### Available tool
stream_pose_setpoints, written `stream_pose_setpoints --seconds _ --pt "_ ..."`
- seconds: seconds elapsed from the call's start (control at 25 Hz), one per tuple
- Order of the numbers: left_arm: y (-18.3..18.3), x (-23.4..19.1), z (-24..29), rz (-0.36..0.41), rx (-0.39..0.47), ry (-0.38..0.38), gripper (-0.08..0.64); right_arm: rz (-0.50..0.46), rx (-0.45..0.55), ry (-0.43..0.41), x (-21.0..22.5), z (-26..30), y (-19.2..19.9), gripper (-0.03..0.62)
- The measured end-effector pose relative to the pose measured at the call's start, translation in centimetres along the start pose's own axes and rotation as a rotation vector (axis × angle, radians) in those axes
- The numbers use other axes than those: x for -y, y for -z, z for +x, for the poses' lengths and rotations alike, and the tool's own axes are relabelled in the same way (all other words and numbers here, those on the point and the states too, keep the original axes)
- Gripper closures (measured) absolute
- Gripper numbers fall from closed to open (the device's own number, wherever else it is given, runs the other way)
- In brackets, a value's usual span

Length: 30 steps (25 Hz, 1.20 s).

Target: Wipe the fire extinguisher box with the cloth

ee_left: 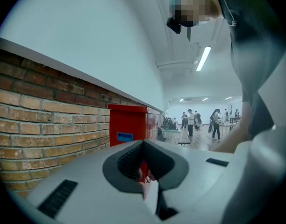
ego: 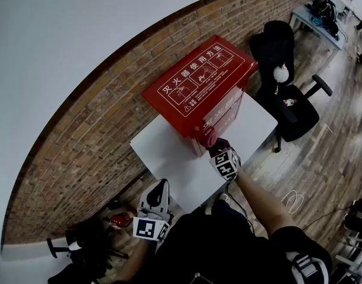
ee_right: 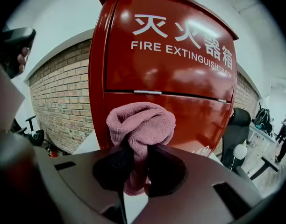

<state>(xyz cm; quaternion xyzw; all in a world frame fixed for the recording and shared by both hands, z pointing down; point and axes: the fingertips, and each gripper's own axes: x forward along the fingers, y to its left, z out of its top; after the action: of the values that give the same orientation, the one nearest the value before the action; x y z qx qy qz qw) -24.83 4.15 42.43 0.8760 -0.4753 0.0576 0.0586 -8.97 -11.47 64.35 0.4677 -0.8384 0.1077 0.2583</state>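
Head view: a red fire extinguisher box is seen on a white tabletop. The right gripper is held at its lower front, and the left gripper is kept low, well apart.

Left gripper view: the jaws are closed on nothing.

Right gripper view: a pink cloth is clamped, with the box front directly ahead.

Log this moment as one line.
right gripper: shut on pink terry cloth | cloth: at lower front of red metal fire extinguisher box | left gripper: shut, empty, away from box | box: on white table
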Motion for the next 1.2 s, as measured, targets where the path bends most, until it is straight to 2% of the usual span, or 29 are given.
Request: stream_pose_setpoints --seconds 0.76,1.2 --pt "-1.0 0.0 1.8 -0.007 0.040 0.044 0.511 0.017 0.138 0.008 -0.4 -4.5 -7.2 0.522" --pt "-1.2 0.1 1.9 -0.008 0.050 0.056 0.511 -0.040 0.189 0.042 -0.2 -7.6 -12.0 0.522"
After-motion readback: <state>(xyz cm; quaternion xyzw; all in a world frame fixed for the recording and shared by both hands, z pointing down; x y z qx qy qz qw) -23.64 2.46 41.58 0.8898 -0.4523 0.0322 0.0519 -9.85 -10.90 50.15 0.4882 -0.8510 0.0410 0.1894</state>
